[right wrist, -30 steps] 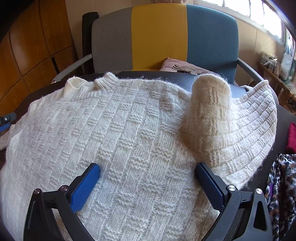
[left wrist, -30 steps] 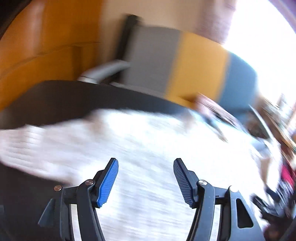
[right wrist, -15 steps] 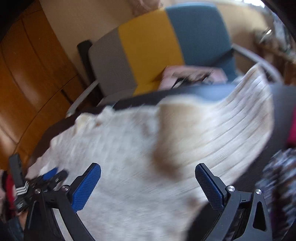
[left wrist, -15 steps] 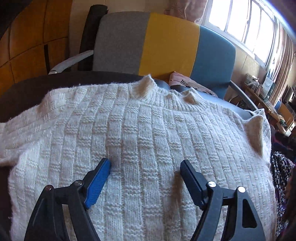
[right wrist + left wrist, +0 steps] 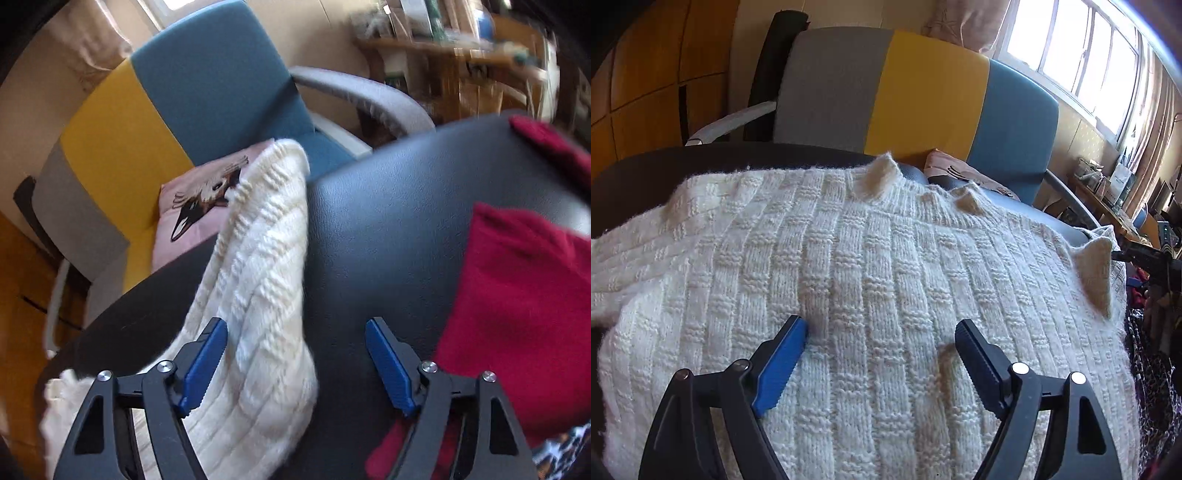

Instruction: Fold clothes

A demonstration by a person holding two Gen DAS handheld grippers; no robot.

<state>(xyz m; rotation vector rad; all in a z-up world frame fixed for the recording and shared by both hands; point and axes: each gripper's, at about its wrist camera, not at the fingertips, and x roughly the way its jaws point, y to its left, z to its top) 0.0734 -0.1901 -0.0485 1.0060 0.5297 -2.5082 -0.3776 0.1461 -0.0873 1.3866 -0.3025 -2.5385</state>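
In the left wrist view the left gripper (image 5: 881, 332) hangs over the cream knit sweater (image 5: 871, 266), its blue pads spread wide with nothing pinched between them; its jaws have just been opening. The near hem of the sweater runs off the bottom edge, so how far it reaches cannot be told. The sweater lies flat across the dark table (image 5: 635, 173), chunky block-stitch ribs running near to far, the neckline at the far edge with two small peaks of knit standing up. At the right edge a folded corner stands up too, and beyond it a dark tool part is too cut off to identify.

The right wrist view is blurred. The right gripper (image 5: 295, 338) is wide apart and empty, and its jaws have just been closing somewhat. Its left pad is just at the sweater's right edge; whether it touches cannot be told. A red garment (image 5: 524, 295) lies right, cropped by the frame. Farther off stands a grey, yellow and blue chair (image 5: 923, 103) with a pink cushion (image 5: 199, 206) on its seat, partly hidden by the knit.
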